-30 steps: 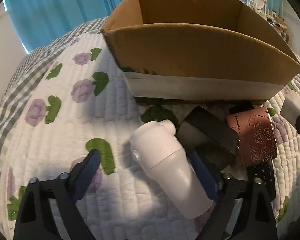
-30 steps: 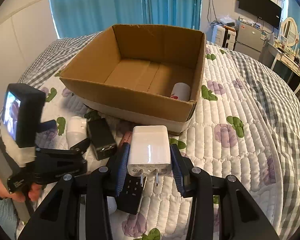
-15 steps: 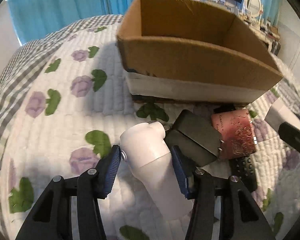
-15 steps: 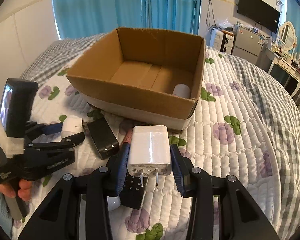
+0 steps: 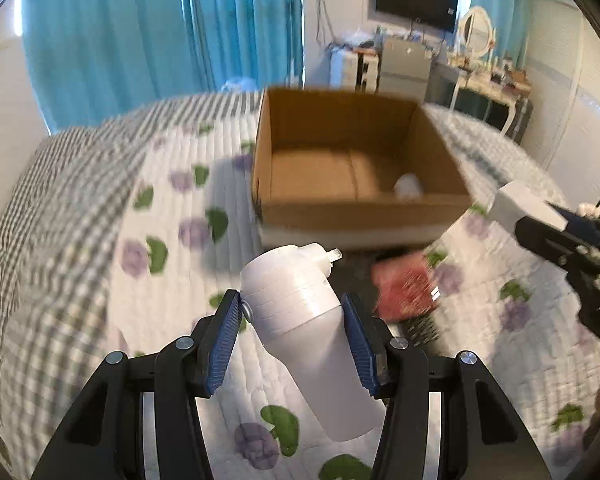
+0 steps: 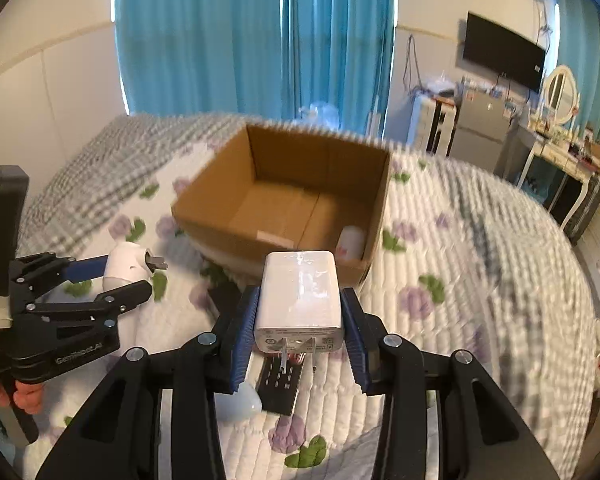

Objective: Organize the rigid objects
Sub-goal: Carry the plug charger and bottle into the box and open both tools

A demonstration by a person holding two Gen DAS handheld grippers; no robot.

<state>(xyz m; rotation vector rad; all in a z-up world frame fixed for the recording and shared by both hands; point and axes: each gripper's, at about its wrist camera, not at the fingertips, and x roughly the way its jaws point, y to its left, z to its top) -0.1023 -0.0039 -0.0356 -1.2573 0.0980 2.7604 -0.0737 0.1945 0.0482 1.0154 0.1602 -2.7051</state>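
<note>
The left gripper (image 5: pixel 292 320) clamps a white plastic bottle-shaped device with a short nozzle (image 5: pixel 300 320) between its blue-padded jaws at the lower centre of the left wrist view, and the device sits tilted, its long lower body hanging below and to the right of the pads while the grip falls near the upper end. The right gripper (image 6: pixel 298 326) has its jaws closed on a white rectangular wall charger with two metal prongs (image 6: pixel 298 296) at the lower centre of the right wrist view, prongs pointing back toward the camera. Both items are off the quilted floral bedspread (image 6: pixel 460 280) and short of the open brown cardboard box (image 6: pixel 292 196), which sits in the middle of both views with a small white cylindrical container (image 6: pixel 352 242) lying in its near right corner. The main risk, as I judge it, is the smooth rounded device pivoting or sliding out of the off-centre grip, since most of its bulk hangs beyond the pads; a quick swing could drop it onto the bed before the box. Blur in both views suggests fast motion, which raises that chance. The two grippers converge on one opening, so they could knock together or strike the near cardboard wall and shove the light box across the soft bedding. The red patterned flat case (image 5: pixel 406 290) and black keypad remote (image 6: pixel 282 380) lying just before the box could also be snagged.
</note>
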